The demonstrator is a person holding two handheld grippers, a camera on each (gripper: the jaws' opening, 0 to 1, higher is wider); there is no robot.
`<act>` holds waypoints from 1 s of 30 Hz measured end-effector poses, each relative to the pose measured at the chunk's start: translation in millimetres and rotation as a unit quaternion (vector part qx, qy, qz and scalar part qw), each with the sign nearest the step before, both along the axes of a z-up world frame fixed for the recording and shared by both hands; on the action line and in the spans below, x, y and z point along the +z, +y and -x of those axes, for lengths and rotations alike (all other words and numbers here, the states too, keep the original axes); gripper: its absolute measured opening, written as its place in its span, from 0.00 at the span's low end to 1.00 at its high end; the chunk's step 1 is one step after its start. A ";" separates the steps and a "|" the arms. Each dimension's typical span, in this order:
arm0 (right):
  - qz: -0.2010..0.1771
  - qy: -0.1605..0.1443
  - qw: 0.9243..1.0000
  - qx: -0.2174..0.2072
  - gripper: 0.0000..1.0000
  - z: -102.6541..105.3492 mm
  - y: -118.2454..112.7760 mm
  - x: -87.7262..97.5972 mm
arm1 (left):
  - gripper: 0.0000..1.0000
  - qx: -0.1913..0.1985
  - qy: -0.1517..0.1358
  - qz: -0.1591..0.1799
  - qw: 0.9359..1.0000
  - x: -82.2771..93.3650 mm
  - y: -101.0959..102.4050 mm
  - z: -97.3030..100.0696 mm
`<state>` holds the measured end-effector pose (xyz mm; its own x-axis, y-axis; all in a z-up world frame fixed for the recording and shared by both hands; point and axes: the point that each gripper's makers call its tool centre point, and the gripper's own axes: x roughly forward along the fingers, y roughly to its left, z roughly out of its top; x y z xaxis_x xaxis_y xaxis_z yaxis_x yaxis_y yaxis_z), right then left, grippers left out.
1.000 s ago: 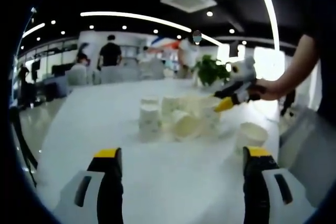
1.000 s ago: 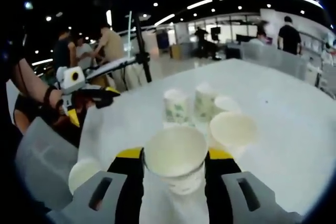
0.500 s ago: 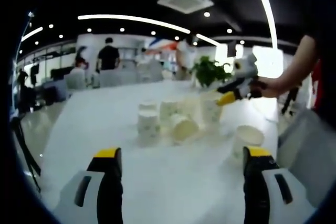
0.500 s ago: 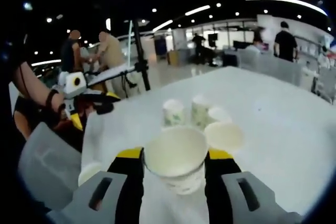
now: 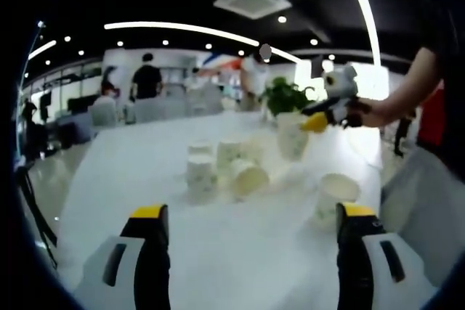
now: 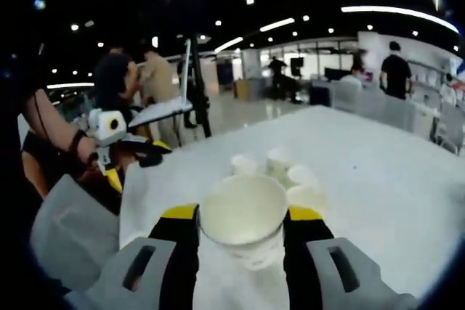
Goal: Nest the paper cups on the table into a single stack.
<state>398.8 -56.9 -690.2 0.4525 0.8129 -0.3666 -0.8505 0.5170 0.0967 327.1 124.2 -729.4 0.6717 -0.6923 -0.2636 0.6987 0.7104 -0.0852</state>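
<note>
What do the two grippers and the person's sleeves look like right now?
Left gripper: two black jaws with yellow tips on pale grey housings. Right gripper: the same build, black jaws, yellow tips, grey bodies with dark slots. Seen from the left gripper view, the right one has a white body. The person wears a dark short sleeve.

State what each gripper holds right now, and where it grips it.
The right gripper clamps a paper cup by its sides just under the rim. The left gripper holds nothing, jaws apart.

My right gripper (image 6: 242,241) black with yellow tips, white paper cup (image 6: 243,221) faintly green-printed, white counter (image 5: 218,230), green plant (image 5: 285,96)
</note>
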 end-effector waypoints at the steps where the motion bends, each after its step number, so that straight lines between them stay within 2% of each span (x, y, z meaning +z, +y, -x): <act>1: -0.004 -0.003 1.000 0.000 0.42 0.9 0.1 4.1 | 0.94 0.001 0.000 0.000 1.000 -0.3 0.0 -0.2; 14: -0.035 -0.045 0.998 0.004 0.42 11.9 -2.4 53.8 | 0.94 -0.004 -0.009 0.001 1.000 8.0 -6.0 0.7; 22: -0.044 -0.059 0.997 0.003 0.42 20.6 -5.8 70.9 | 0.93 -0.004 -0.017 0.001 1.000 12.8 -6.9 1.9; 30: -0.071 -0.053 0.996 0.002 0.42 28.3 -2.8 85.7 | 0.94 -0.004 -0.015 0.000 1.000 13.1 -6.4 2.8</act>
